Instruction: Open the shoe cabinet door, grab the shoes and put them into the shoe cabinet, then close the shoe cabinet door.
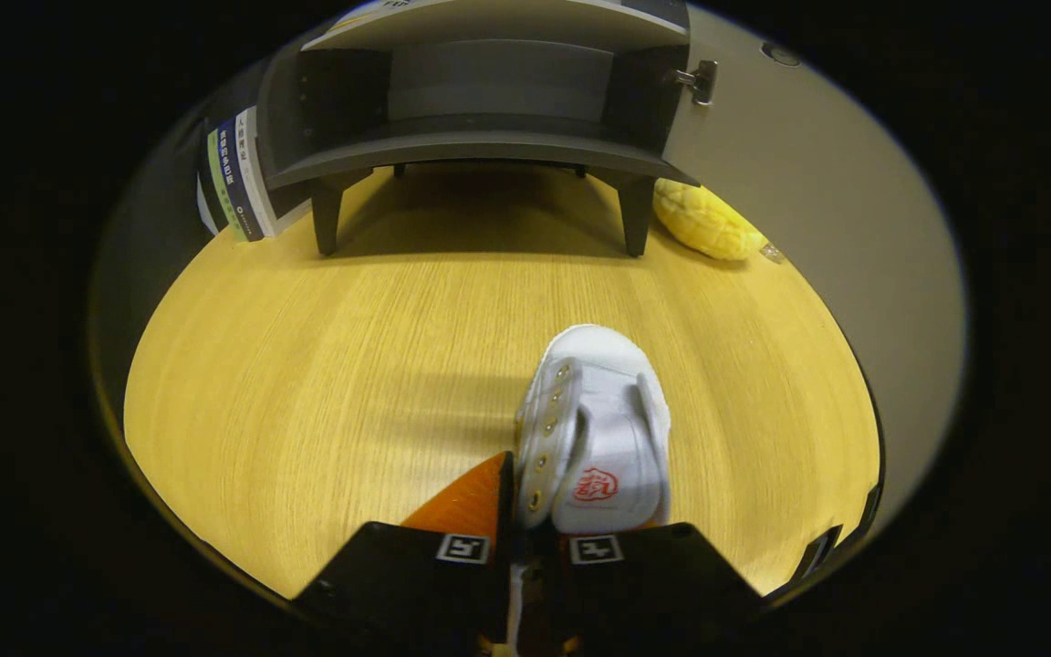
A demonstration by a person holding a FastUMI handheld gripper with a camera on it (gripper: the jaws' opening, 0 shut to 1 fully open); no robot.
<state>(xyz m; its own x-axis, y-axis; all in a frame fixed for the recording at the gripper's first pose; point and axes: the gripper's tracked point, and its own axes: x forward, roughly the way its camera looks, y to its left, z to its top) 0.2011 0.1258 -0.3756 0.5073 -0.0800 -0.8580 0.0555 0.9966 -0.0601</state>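
Clamping the white shoe [594, 433] by one side wall only, the tool [530, 547] could let it twist loose short of the open shoe cabinet [480, 100].

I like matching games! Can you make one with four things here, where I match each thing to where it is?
Things:
1. white shoe
2. shoe cabinet
3. books
4. yellow toy

Places:
A. beside the cabinet's open door, near its leg
B. held at the gripper's fingers
C. leaning at the cabinet's other side, away from the door
D. standing on legs at the far end of the wooden table, door open

Pairs: 1-B, 2-D, 3-C, 4-A
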